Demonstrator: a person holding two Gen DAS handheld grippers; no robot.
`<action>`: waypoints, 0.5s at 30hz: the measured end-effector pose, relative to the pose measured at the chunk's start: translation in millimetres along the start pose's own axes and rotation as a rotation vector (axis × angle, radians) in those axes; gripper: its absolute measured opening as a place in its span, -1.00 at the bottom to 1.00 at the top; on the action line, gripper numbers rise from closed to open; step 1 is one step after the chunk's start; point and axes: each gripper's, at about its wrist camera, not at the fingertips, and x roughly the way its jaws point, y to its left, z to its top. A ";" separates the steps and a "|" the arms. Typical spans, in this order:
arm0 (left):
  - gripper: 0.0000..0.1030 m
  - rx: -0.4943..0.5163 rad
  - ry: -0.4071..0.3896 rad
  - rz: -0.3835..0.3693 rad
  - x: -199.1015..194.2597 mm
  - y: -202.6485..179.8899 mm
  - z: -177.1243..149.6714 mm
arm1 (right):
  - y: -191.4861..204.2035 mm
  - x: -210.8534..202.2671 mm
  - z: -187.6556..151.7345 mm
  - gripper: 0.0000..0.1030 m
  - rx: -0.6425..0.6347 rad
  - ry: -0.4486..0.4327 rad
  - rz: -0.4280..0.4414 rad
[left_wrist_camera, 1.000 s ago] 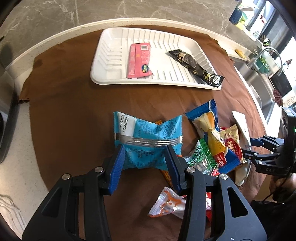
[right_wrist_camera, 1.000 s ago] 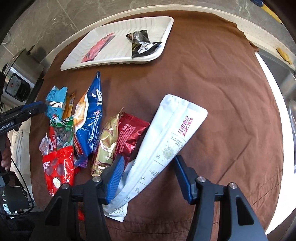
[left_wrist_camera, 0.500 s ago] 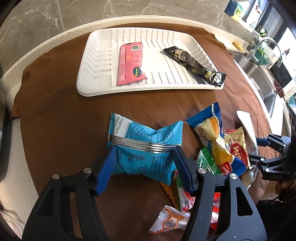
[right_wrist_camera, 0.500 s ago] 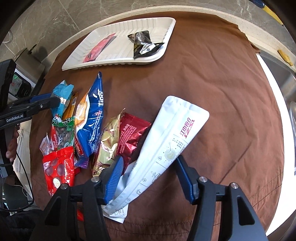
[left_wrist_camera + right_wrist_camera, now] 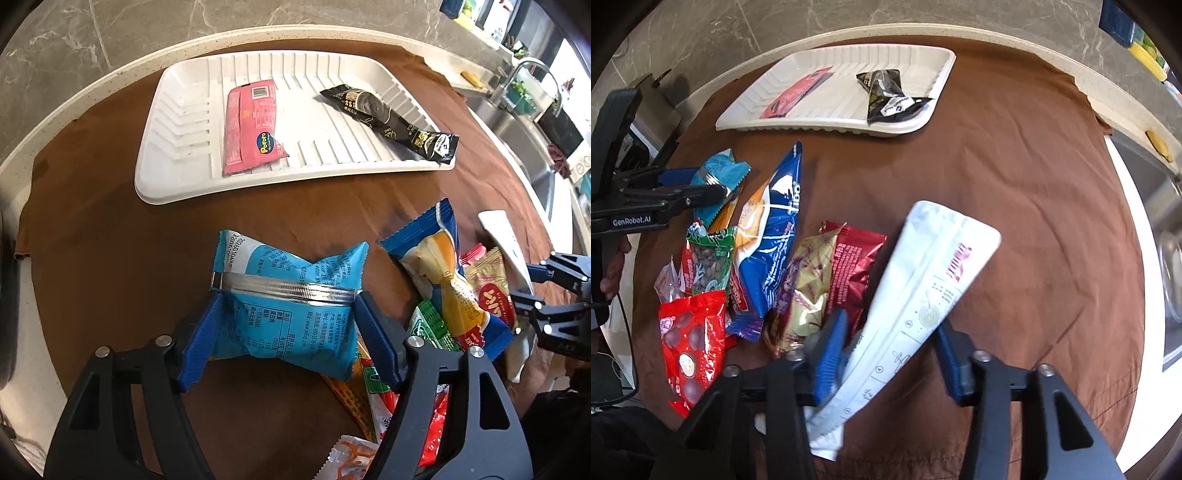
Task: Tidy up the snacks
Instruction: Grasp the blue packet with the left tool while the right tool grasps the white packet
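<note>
A brown cloth covers the counter, the white tray at its far side. My left claw has just been widening around the light-blue packet. My right claw, aimed steeply down, has just been narrowing on the white pouch — pads apparently touching. Next: lift it clear toward the tray.

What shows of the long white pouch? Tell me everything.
The long white pouch looks like smooth plastic film, flat, with a red logo near its far end and small grey diagrams along it. It lies slantwise on the brown cloth, its left edge against the dark red packet. The right gripper has just been closing, and both blue pads meet the pouch's edges.
</note>
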 end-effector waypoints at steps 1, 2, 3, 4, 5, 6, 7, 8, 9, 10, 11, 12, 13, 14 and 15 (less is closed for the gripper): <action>0.32 -0.009 -0.002 -0.013 0.2 1.9 -0.4 | -1.6 -0.1 0.3 -0.30 0.005 -0.003 0.008; 0.26 -0.020 -0.004 -0.024 -0.6 4.1 -1.1 | -3.1 -0.2 0.2 -0.42 0.015 -0.005 0.019; 0.23 -0.030 -0.004 -0.030 -1.0 6.2 -1.3 | -6.0 -0.3 0.2 -0.47 0.031 -0.007 0.037; 0.19 -0.044 -0.006 -0.043 -1.1 9.1 -1.1 | -9.3 -0.4 0.3 -0.53 0.049 -0.009 0.060; 0.14 -0.052 -0.008 -0.050 -2.1 11.0 -1.6 | -11.6 -0.4 0.5 -0.56 0.062 -0.009 0.074; 0.13 -0.066 -0.012 -0.063 -2.8 13.9 -1.7 | -12.9 -0.7 0.3 -0.56 0.070 -0.010 0.081; 0.09 -0.076 -0.012 -0.074 -3.8 15.9 -2.1 | -14.8 -0.8 0.2 -0.57 0.080 -0.010 0.094; 0.08 -0.085 -0.017 -0.084 -5.5 17.8 -2.8 | -17.1 -1.2 0.2 -0.57 0.093 -0.012 0.108; 0.07 -0.089 -0.019 -0.091 -6.5 18.6 -3.3 | -19.5 -1.7 0.2 -0.57 0.108 -0.013 0.122; 0.06 -0.092 -0.018 -0.095 -7.2 19.0 -3.9 | -20.9 -2.3 0.1 -0.58 0.119 -0.014 0.133; 0.04 -0.093 -0.020 -0.097 -8.1 18.7 -4.3 | -23.0 -3.5 0.2 -0.58 0.130 -0.016 0.145; 0.03 -0.092 -0.020 -0.096 -8.7 18.0 -4.8 | -25.0 -5.1 0.0 -0.58 0.139 -0.020 0.150; 0.02 -0.091 -0.019 -0.097 -9.2 17.3 -4.9 | -28.1 -7.3 -0.4 -0.58 0.150 -0.026 0.156; 0.00 -0.088 -0.019 -0.101 -10.3 16.1 -5.2 | -30.4 -8.4 0.6 -0.59 0.158 -0.028 0.165; 0.00 -0.087 -0.020 -0.105 -11.3 15.3 -5.8 | -33.0 -10.0 0.4 -0.59 0.170 -0.034 0.174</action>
